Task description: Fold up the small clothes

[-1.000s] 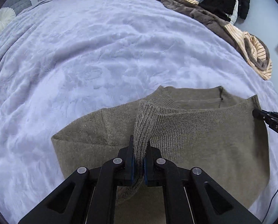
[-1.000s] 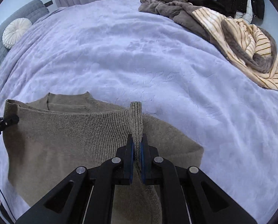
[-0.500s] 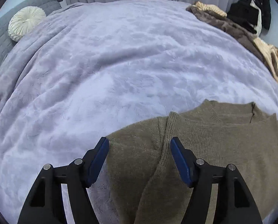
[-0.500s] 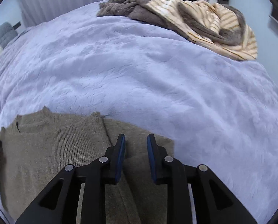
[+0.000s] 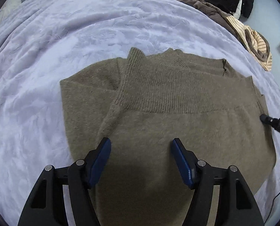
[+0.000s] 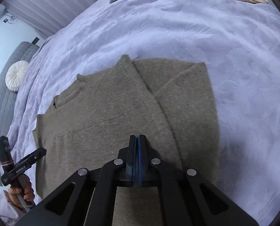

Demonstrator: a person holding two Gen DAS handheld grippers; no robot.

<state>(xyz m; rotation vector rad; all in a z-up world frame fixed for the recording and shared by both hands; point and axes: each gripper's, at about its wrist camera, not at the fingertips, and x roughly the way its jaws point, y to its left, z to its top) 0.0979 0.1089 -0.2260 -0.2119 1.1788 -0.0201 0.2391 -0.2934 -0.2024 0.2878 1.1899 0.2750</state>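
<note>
Only the right view catches the round white cushion [image 6: 16, 78]; left gripper [image 5: 140, 144] hangs spread over the olive sweater [image 5: 177, 116], right gripper [image 6: 136, 139] pinched closed, empty.

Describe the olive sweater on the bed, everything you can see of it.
The olive sweater is a soft, fuzzy knit in a brownish green. It lies flat on the lavender bedspread, folded: a wide ribbed band lies across its upper part, and a ribbed neck opening shows at the far edge. At each side a sleeve with a ribbed cuff lies folded in on the body. The left gripper stands open above it and the right gripper is shut with no cloth visible between its pads.
</note>
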